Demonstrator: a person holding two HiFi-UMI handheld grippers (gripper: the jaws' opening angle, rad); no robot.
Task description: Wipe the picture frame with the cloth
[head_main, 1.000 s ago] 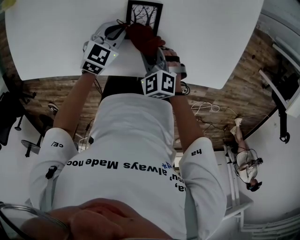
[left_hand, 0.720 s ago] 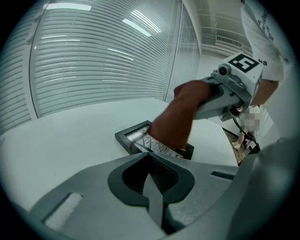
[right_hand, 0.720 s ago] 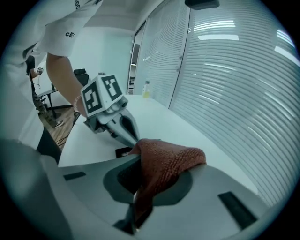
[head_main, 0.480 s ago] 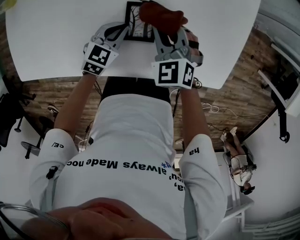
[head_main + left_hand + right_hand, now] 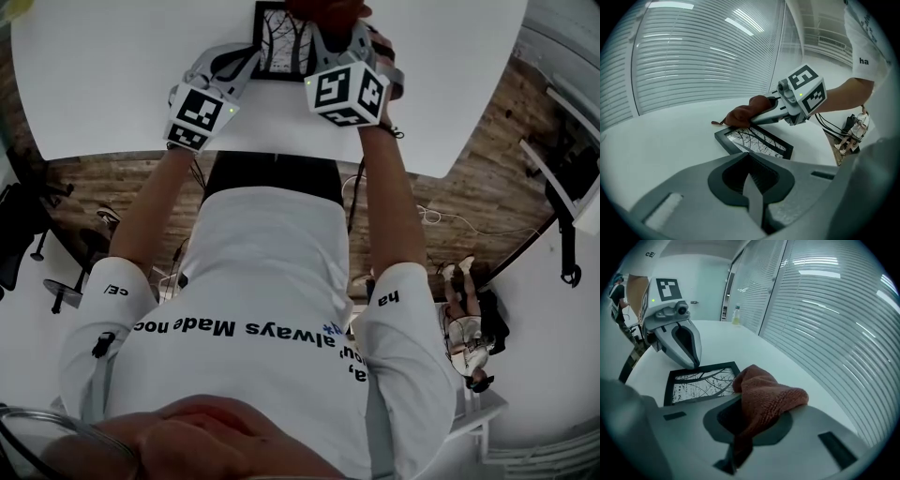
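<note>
Mid-wipe at the far edge of the picture frame (image 5: pixel 281 42).

Lies flat on the white table (image 5: pixel 112 75), print facing up, just in front of the person. Grips a bunched rust-red cloth (image 5: pixel 766 397) in the clenched right gripper (image 5: pixel 736 455), with the wad against the picture frame's far right corner. Rests the left gripper (image 5: pixel 752 192), jaws pressed together on nothing, at the near left corner, seemingly to steady the picture frame; cannot tell whether touching or just above. Looks to be partway through, with the cloth at the far border. Probably leaves the near border and the spot under the left gripper to do. Cannot tell from the glass how much has been cleaned.
</note>
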